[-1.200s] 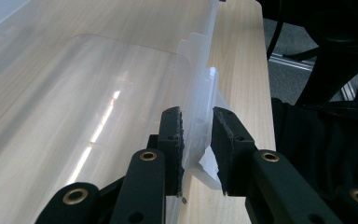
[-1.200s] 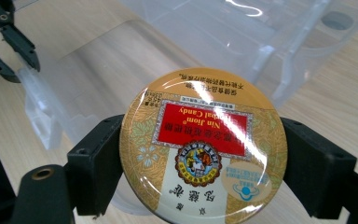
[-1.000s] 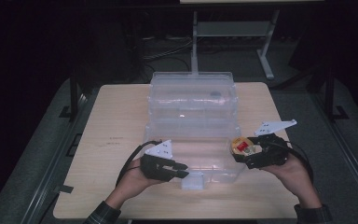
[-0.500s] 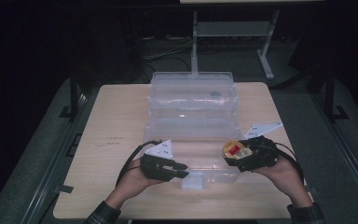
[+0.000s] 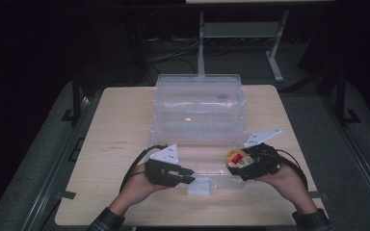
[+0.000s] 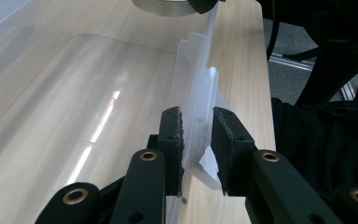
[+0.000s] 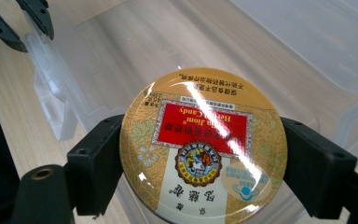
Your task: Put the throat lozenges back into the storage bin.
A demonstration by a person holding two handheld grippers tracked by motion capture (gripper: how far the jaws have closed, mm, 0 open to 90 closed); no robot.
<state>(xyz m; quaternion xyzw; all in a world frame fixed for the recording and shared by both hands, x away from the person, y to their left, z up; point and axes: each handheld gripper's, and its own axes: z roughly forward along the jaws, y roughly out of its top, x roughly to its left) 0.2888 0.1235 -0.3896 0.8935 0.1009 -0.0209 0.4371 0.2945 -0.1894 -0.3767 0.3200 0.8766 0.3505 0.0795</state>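
Gold candy tin [image 7: 203,148] clamped btwn right gripper [image 7: 204,161] fingers, over clear box [image 5: 198,110].

You have one clear plastic box [image 5: 200,113], one round candy tin [image 5: 236,158] and two tongs on one desk [image 5: 120,120].

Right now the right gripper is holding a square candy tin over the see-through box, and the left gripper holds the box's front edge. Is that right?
Not quite: the candy tin is round, not square, as the right gripper view shows. The right gripper does hold it over the clear box, and the left gripper grips the box's front edge.
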